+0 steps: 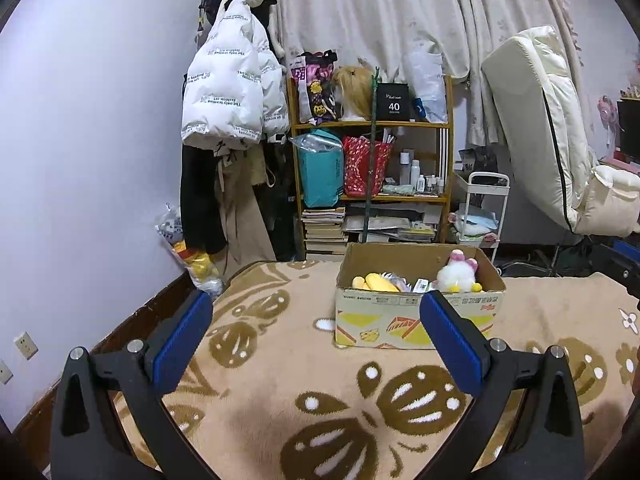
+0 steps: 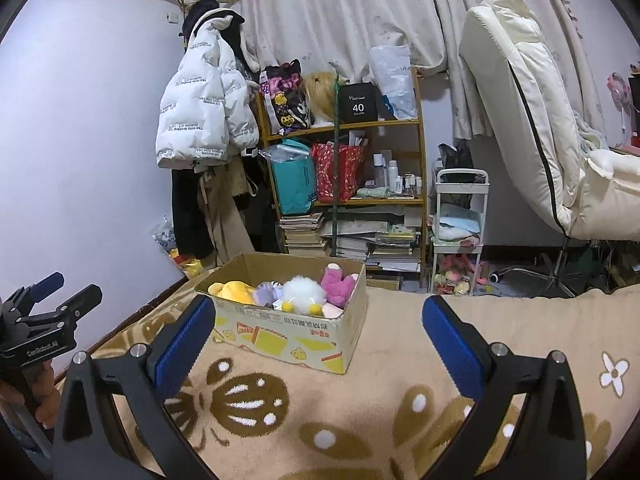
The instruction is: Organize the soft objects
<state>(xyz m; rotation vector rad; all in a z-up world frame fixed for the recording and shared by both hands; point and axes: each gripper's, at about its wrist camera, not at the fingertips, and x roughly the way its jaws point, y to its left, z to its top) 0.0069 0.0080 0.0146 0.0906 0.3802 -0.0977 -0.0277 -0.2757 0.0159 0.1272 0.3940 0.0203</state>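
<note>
Left gripper (image 1: 316,320): jaws wide apart, nothing between the blue pads (image 1: 182,344), hovering over the blanket (image 1: 280,400). Right gripper (image 2: 318,326): same, jaws wide, blue pads (image 2: 184,346) bare, nothing held. In the right wrist view the left gripper (image 2: 60,294) also shows at 9 o'clock, fingers spread, a hand (image 2: 44,400) on its handle below. Cardboard box (image 1: 416,316) sits on the beige-and-brown patterned blanket, at about 1 o'clock just past the left gripper's right pad; in the right wrist view the box (image 2: 296,340) is at 11–12 o'clock, just beyond the left pad, open top. Soft toys are all inside the box: yellow plush (image 2: 232,291) at the left end, small purple plush (image 2: 266,294) next to it, white fluffy plush with yellow feet (image 2: 302,292) in the middle, pink plush (image 2: 338,282) at the right end. Left wrist view shows the yellow plush (image 1: 378,282) and the white plush (image 1: 456,274), pink partly hidden behind it. Blanket around the box is bare. Beyond the box, 12 o'clock: wooden shelf (image 2: 400,122) stacked with bags, bottles, books. 10–11 o'clock: white puffer jacket (image 2: 200,112) hanging on the wall. 1 o'clock: small white cart (image 2: 460,216). 2–3 o'clock: cream reclining chair (image 2: 528,120). Curtain (image 2: 340,12) across the back.
</note>
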